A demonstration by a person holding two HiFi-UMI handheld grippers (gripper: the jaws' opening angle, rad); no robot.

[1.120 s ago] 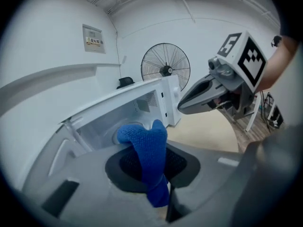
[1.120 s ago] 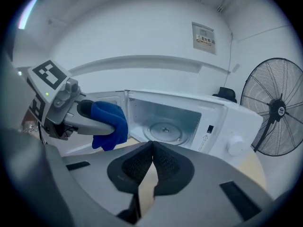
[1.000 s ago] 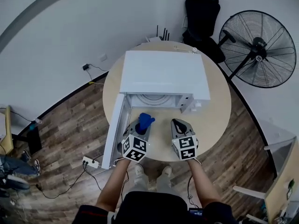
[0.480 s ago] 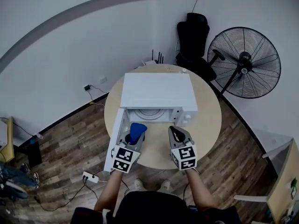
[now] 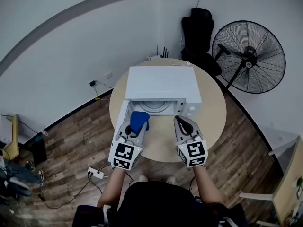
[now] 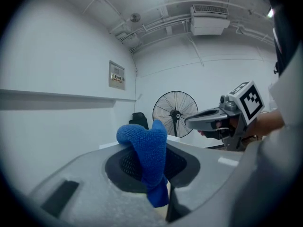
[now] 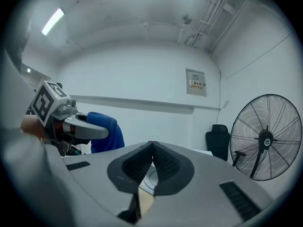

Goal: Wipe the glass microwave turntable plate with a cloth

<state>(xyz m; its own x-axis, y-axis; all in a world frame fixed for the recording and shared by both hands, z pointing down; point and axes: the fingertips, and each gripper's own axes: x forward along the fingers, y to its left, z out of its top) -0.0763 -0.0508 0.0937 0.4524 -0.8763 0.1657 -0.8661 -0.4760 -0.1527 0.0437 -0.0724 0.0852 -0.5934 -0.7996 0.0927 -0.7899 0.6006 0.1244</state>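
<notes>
Left gripper (image 5: 136, 128) pinches a blue terry cloth (image 5: 139, 120); right gripper (image 5: 180, 121) jaws are pressed together, empty; the round glass turntable plate (image 5: 155, 105) sits inside the open white microwave (image 5: 162, 83).

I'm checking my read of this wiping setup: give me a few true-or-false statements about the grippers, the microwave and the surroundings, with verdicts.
1. The left gripper holds a blue cloth. True.
2. The right gripper grips the turntable plate. False: it is shut on nothing; the plate lies inside the microwave.
3. The microwave door is closed. False: it stands open, at the microwave's left.
4. The fan stands on the floor beside the table. True.
</notes>
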